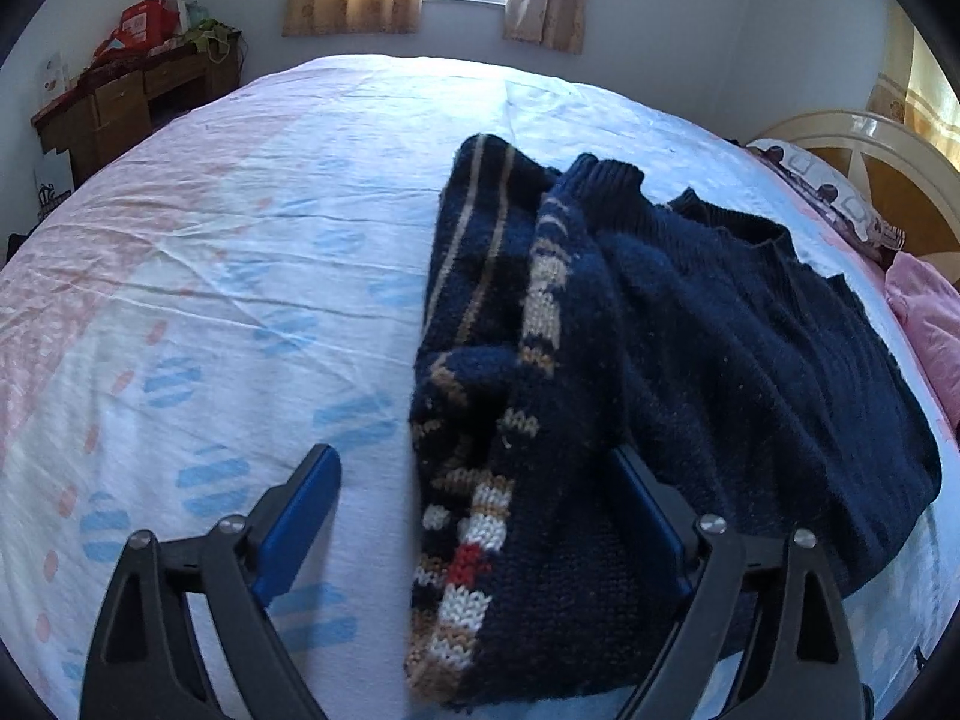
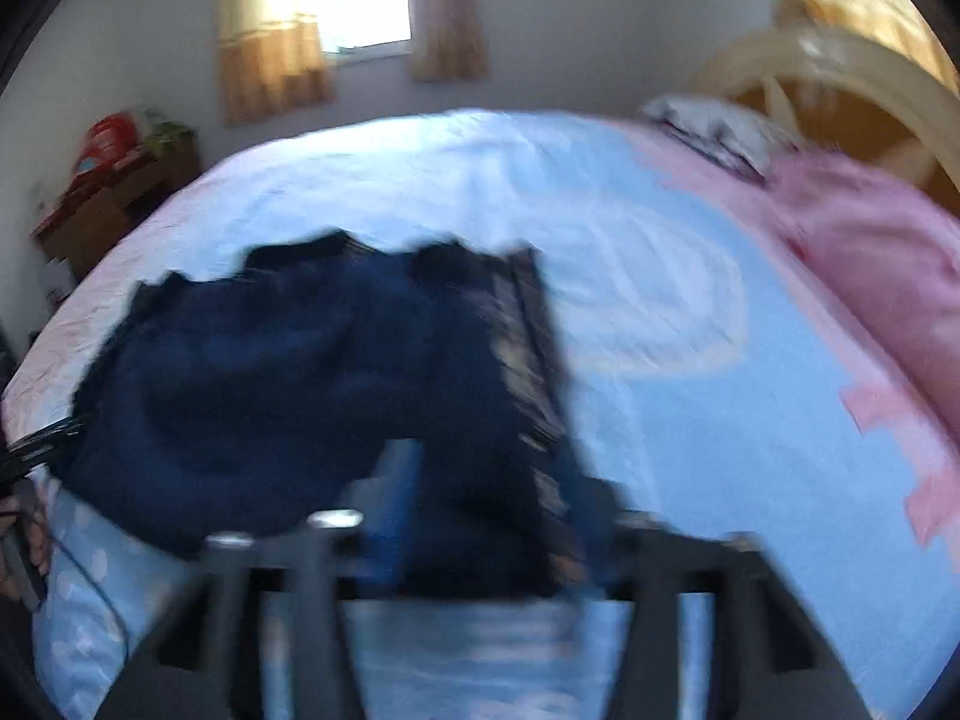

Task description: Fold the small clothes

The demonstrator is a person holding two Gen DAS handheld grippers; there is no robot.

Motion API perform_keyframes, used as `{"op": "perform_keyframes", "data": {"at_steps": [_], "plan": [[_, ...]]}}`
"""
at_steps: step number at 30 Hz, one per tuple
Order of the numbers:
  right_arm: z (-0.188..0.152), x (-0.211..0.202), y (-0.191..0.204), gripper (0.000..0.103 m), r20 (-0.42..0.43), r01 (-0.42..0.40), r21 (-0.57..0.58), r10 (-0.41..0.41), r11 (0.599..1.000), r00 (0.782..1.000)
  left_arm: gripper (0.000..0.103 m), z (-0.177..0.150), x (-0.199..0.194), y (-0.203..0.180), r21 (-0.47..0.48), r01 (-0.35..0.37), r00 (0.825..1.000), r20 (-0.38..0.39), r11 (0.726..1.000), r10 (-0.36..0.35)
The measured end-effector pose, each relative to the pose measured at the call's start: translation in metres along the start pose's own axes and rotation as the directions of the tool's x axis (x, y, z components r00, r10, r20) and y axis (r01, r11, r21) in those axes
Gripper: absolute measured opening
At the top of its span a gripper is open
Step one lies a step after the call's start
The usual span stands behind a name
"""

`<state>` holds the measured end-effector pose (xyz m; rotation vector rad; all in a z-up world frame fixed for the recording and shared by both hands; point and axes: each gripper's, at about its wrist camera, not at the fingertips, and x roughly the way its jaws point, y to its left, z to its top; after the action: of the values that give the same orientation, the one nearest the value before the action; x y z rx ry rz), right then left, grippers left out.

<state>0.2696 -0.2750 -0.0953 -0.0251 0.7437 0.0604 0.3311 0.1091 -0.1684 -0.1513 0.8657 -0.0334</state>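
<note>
Your sweater [image 1: 660,330] lies part-folded near the bed's [image 1: 240,240] near edge. The left hand-held gripper [image 1: 474,480] is spread, straddling its patterned edge; the right hand-held gripper [image 2: 492,480] looks parted, empty. Next, pinch that edge and fold across.

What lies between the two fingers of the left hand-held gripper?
In the left wrist view, the navy sweater's patterned edge and bare bedsheet lie between its open fingers.

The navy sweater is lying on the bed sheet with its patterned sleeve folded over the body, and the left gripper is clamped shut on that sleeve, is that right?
Not quite: the left gripper is open, its jaws standing wide on either side of the patterned sleeve without pinching it, as the left wrist view shows. The navy sweater does lie on the bed sheet, sleeve folded over.
</note>
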Motion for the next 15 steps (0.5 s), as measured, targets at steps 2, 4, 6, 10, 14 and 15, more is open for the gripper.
{"op": "perform_keyframes", "data": {"at_steps": [2, 4, 6, 10, 14, 15], "plan": [[0.006, 0.013, 0.025, 0.063, -0.012, -0.026, -0.071, 0.025, 0.997, 1.000, 0.094, 0.000, 0.001, 0.000, 0.000, 0.002, 1.000, -0.003, 1.000, -0.002], [0.007, 0.028, 0.043, 0.063, -0.037, -0.046, -0.111, 0.042, 0.993, 0.998, 0.094, 0.001, 0.002, 0.000, -0.001, 0.003, 1.000, -0.005, 1.000, -0.003], [0.003, 0.043, 0.056, 0.062, -0.068, -0.063, -0.131, 0.054, 0.989, 0.996, 0.095, 0.002, 0.003, -0.001, 0.001, 0.003, 1.000, -0.007, 1.000, -0.003], [-0.015, 0.063, 0.081, 0.060, -0.120, -0.055, -0.214, 0.029, 0.975, 0.992, 0.096, 0.002, 0.003, -0.001, 0.002, 0.007, 1.000, -0.009, 1.000, -0.007], [-0.033, 0.072, 0.083, 0.060, -0.127, -0.039, -0.218, 0.012, 0.975, 0.992, 0.097, 0.002, 0.004, -0.001, 0.004, 0.004, 1.000, -0.010, 1.000, -0.004], [-0.031, 0.070, 0.082, 0.060, -0.132, -0.038, -0.213, 0.010, 0.976, 0.991, 0.097, 0.002, 0.003, -0.002, 0.006, -0.001, 1.000, -0.008, 1.000, 0.001]]}}
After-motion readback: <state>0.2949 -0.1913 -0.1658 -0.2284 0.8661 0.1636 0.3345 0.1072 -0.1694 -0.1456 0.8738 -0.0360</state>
